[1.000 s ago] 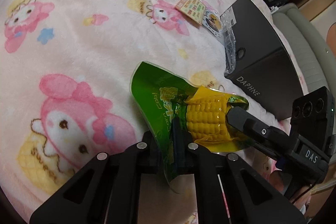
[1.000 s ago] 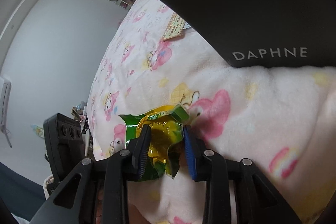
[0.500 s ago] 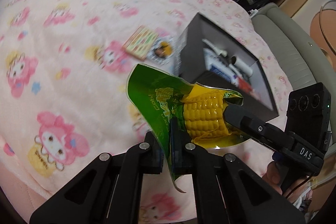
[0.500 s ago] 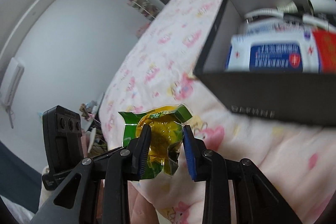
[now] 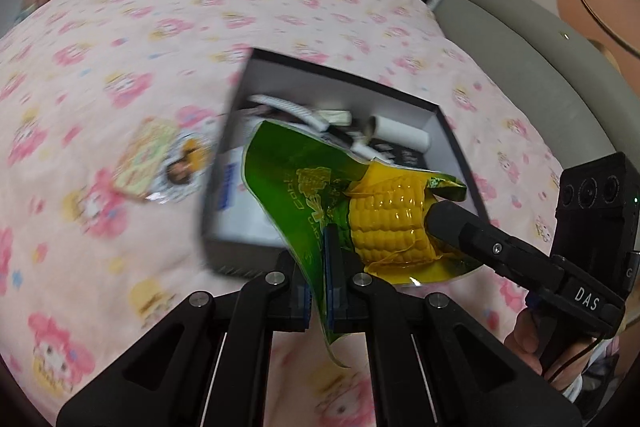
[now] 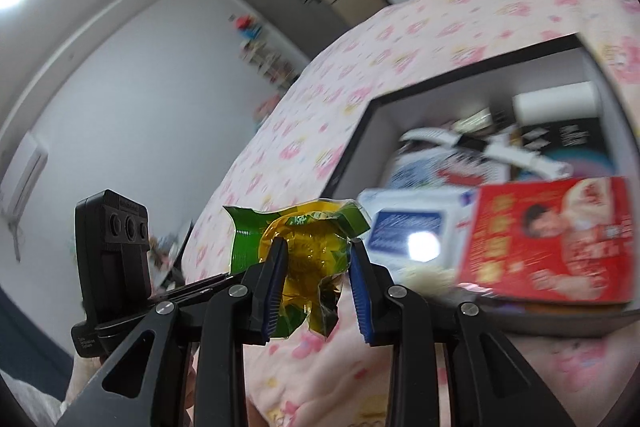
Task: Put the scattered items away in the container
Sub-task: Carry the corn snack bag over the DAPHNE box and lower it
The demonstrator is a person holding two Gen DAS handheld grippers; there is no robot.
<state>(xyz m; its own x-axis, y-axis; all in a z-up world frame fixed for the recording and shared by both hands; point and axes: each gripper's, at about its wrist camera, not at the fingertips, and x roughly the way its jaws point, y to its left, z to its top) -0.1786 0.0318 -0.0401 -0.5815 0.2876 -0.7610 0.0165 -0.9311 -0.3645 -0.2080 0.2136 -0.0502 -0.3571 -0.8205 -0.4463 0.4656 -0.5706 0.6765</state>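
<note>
Box [image 5: 448, 131] nearer; corn packet [image 5: 384, 219] between both tools

"DAS" was read in white letters on the black body of the right tongs [image 5: 436, 223], as seen from the left wrist view. On the green part of the corn packet [image 5: 320, 199], pale lettering was seen running sideways; it possibly read "Cob", though the foil glare left this uncertain. Printed characters were made out on the red box [image 6: 548, 239] and on the blue-and-white carton [image 6: 412, 227] inside the black container [image 6: 348, 163], but they were too blurred to be read.
</note>
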